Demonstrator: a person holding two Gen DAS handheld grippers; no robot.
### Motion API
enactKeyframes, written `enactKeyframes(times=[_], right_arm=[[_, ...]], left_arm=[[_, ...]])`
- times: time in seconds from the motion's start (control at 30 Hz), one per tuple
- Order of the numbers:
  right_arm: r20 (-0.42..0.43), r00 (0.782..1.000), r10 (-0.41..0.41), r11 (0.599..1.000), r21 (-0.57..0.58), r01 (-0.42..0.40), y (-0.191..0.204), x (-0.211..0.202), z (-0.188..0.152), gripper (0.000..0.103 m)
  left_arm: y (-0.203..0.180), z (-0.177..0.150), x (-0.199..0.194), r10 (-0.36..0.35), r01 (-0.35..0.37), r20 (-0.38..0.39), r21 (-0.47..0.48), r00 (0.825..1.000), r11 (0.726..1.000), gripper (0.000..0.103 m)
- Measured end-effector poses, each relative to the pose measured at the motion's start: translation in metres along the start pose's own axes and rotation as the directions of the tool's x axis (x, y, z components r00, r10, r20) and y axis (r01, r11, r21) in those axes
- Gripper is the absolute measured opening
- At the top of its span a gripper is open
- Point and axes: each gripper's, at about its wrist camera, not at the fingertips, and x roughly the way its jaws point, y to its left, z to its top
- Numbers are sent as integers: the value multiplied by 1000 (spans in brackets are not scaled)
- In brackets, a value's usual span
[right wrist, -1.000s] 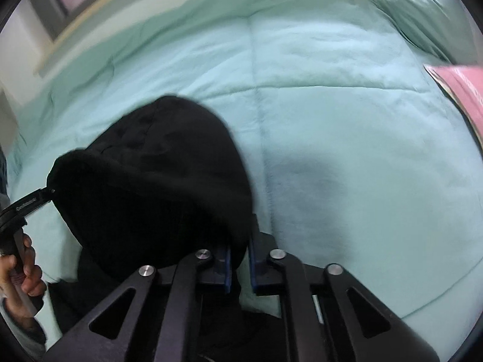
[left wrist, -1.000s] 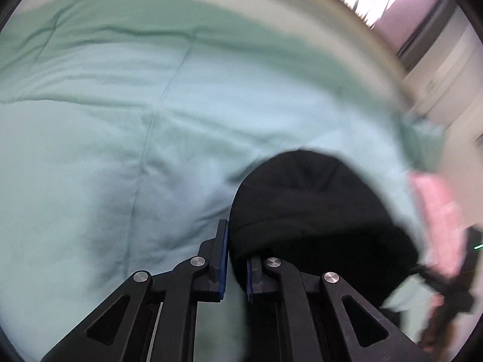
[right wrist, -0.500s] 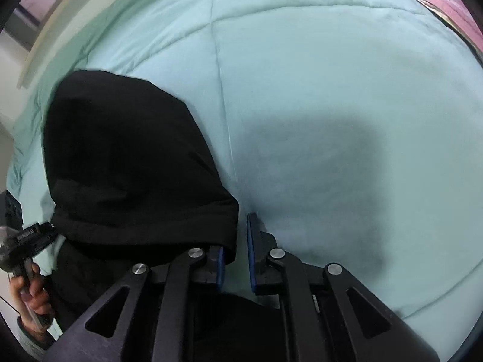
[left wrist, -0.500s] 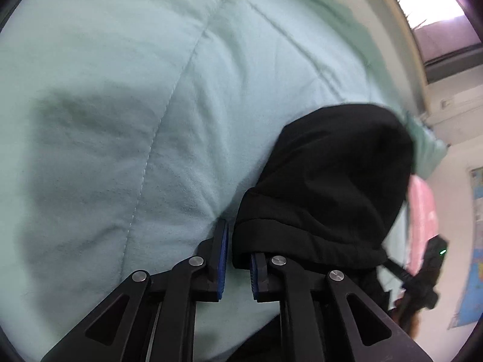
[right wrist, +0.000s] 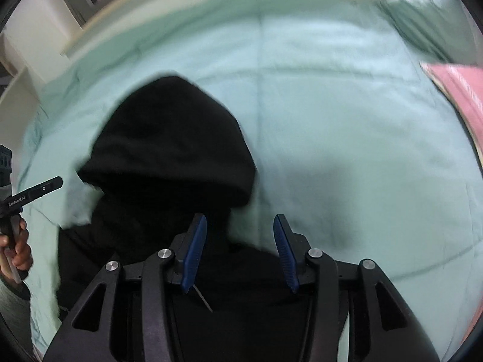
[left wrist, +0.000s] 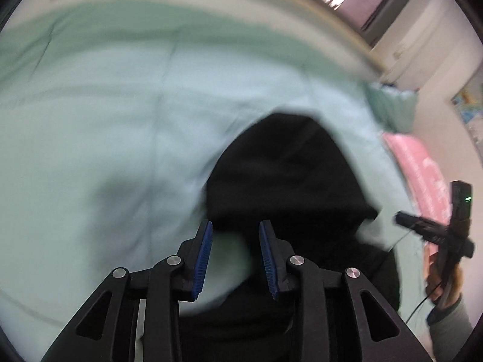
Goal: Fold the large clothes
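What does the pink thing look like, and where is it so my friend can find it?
Start at the big mint-green quilt that covers the bed. Go past the black hoodie in the middle to the quilt's right edge. There lies the pink thing, flat-looking cloth and the only pink among green and black.

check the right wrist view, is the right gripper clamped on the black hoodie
No, the right gripper stands open, its blue pads apart above the black hoodie.

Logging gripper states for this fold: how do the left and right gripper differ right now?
The left gripper is open less wide than the right gripper. The left frames mostly green bedspread; the right frames more of the black hoodie. Both are open, holding nothing, with blue pads.
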Motion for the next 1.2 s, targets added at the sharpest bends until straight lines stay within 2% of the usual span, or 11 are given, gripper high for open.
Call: enactKeyframes(times=[0.07,0.17,0.23,0.3,0.33,0.4,0.6,0.7,0.87,1.03,1.2], right_arm=[[27,999,24,1000,-7,-24,7,6,15,49],[9,1000,17,1000,-25,-17,17,45,38,49],[-66,998,-2,1000,-16,1,18,89,40,49],[-137,990,-38,999,-26,34,13,124,29,49],[-154,987,-41,999,-25,38,12,132,25,49],[-176,984,-34,999,-7,33,7,146,19,48],[-174,985,-23,999,-38,17,7,132,25,49],[-109,992,70,996,-53,-76,18,96,35,49],[18,994,104,986,-132,-101,53,72,83,49],[24,992,120,963,-245,-111,95,125,132,49],[-111,994,11,967,-253,-39,96,208,120,47]], left_arm=[[-12,18,10,-37,37,27,13,999,999,40],[-20,24,52,-32,32,-25,21,999,999,43],[-19,17,86,8,-8,-88,4,996,1000,43],[-7,1,121,111,-115,-165,-15,980,993,41],[1,-6,130,106,-119,-188,-61,976,991,41],[11,-10,129,71,-92,-175,-110,982,990,41],[-2,-9,109,78,-81,-139,-11,987,997,41],[-14,3,80,46,-45,-88,9,995,999,41],[-26,28,64,7,-6,16,-49,1000,999,41],[-2,22,108,141,-146,-69,-66,988,987,41],[8,15,126,106,-113,-82,-91,991,989,40]])
